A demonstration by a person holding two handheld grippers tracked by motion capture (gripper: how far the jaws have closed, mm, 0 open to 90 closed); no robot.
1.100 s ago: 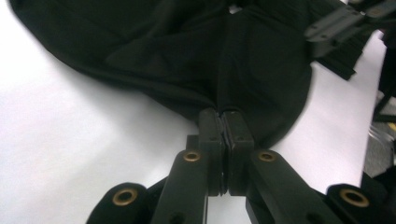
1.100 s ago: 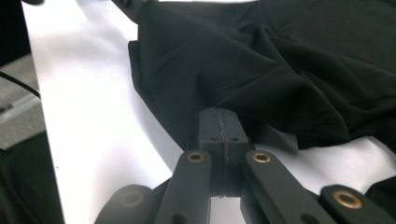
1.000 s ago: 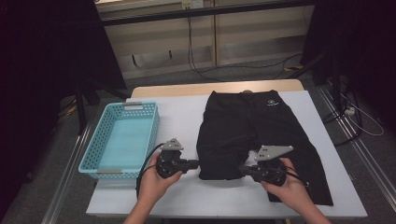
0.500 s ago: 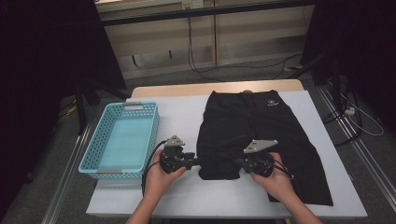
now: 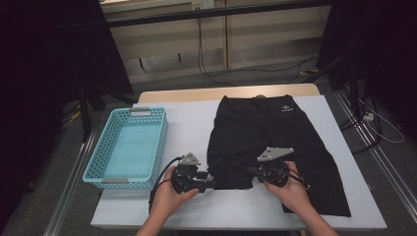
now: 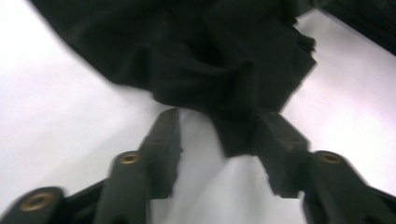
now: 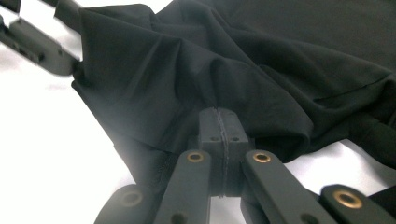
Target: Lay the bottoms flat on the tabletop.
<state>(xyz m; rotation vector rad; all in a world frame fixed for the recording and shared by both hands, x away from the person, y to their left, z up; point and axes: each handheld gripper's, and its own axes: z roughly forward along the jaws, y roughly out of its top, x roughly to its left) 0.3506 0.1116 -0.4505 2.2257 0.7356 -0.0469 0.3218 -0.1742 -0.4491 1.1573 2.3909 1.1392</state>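
A pair of black shorts [image 5: 275, 132] lies on the white table [image 5: 192, 118], waistband at the far side. Its near-left leg is bunched up between the two grippers. My left gripper [image 5: 212, 183] points right at that bunch. Its jaws have just been opening and now stand apart in the left gripper view [image 6: 222, 121], with a flap of the black cloth [image 6: 210, 56] hanging between them, unpressed. My right gripper [image 5: 253, 172] points left, its jaws [image 7: 219, 114] shut on a pinch of the cloth [image 7: 243, 60], whose folds radiate from the tips.
A light-blue plastic basket [image 5: 162, 142] stands empty on the table's left side, close to my left hand. The near table edge runs just under both forearms. Bare white tabletop lies between basket and shorts.
The right gripper has slid left, dragging the shorts' leg into a bunch. The left gripper has shifted slightly right and down, and its jaws have parted, letting the cloth go.
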